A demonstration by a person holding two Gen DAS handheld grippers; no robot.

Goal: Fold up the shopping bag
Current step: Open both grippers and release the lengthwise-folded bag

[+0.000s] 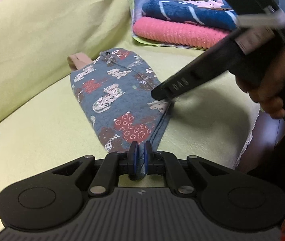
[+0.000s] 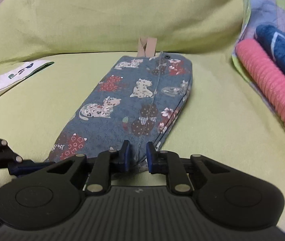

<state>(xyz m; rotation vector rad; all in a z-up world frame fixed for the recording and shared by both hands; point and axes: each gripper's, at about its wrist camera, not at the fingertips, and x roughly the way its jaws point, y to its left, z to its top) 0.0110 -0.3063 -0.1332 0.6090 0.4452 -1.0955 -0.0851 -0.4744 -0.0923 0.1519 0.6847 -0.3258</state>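
Lying folded on a green sheet [image 2: 222,120], the bag [image 2: 122,104] is pinched by the left gripper [image 1: 140,150]; the right gripper [image 2: 138,152] straddles its near end, jaws slightly apart.

Soft even indoor light, fisheye-bent edges, motion blur at upper right.

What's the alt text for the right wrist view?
A cat-print shopping bag, folded long, lies on a green sheet; the right hand-held gripper straddles its near end. Stacked towels sit right.
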